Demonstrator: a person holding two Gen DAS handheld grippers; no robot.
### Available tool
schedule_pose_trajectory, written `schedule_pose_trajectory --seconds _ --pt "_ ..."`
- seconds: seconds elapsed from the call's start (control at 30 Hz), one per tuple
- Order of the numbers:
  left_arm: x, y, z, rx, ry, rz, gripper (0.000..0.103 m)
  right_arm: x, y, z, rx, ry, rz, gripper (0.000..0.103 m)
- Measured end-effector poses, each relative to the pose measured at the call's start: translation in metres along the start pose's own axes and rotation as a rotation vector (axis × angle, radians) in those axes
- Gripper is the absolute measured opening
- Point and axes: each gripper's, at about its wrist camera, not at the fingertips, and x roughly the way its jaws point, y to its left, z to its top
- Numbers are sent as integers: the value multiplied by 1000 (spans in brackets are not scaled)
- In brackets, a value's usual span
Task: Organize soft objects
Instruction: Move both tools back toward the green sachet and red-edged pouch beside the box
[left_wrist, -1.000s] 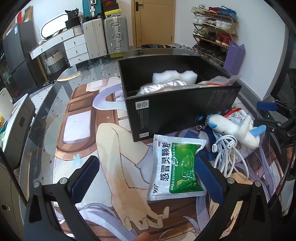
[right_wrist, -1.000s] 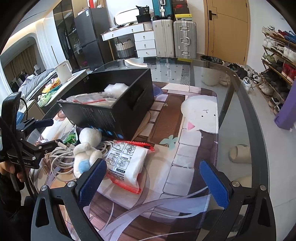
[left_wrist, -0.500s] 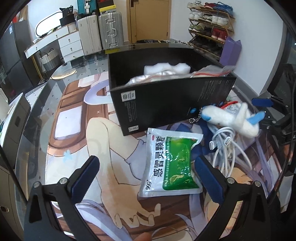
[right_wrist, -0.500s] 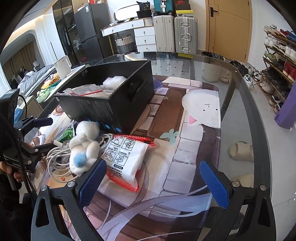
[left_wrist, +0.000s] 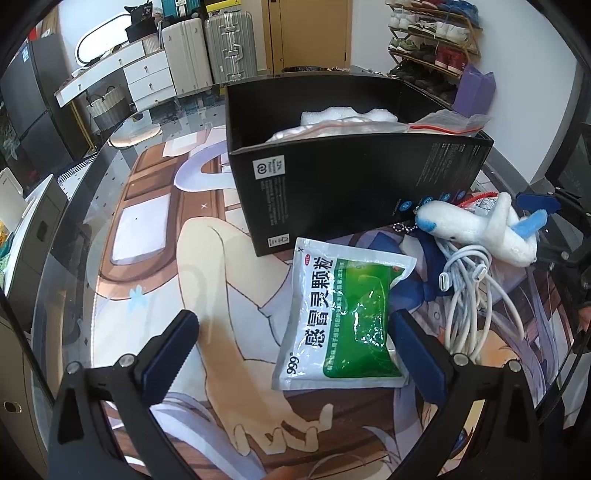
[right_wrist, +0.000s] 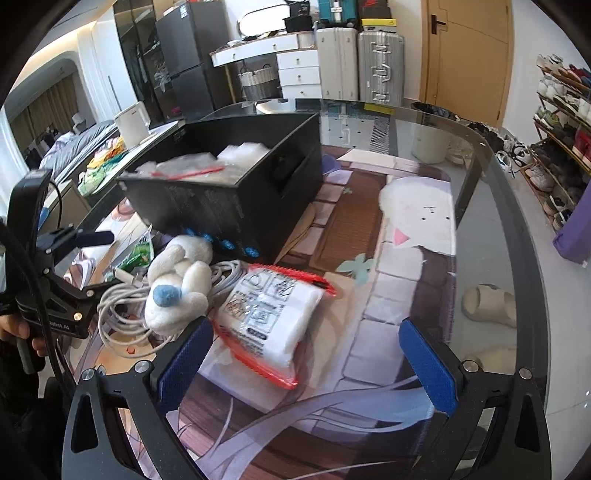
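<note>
Between the left tongs (left_wrist: 293, 345) — apart, like the right tongs (right_wrist: 304, 356) — lies a "999" sachet (left_wrist: 341, 323).

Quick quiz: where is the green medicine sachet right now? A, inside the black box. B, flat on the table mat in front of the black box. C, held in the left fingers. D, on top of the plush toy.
B: the green medicine sachet lies flat on the table mat, just in front of the black box, ungripped.
</note>
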Motion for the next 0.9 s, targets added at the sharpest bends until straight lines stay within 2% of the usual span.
schedule_pose_trajectory --seconds 0.77,0.83,0.9 --pt "2 -2 2 10 -6 -13 103 22 14 5 -6 9 -71 102" --pt "2 -3 2 10 -6 -13 103 22 14 5 -6 6 -62 101" --pt "2 -3 2 8 -5 -15 103 20 13 4 -11 2 -58 95"
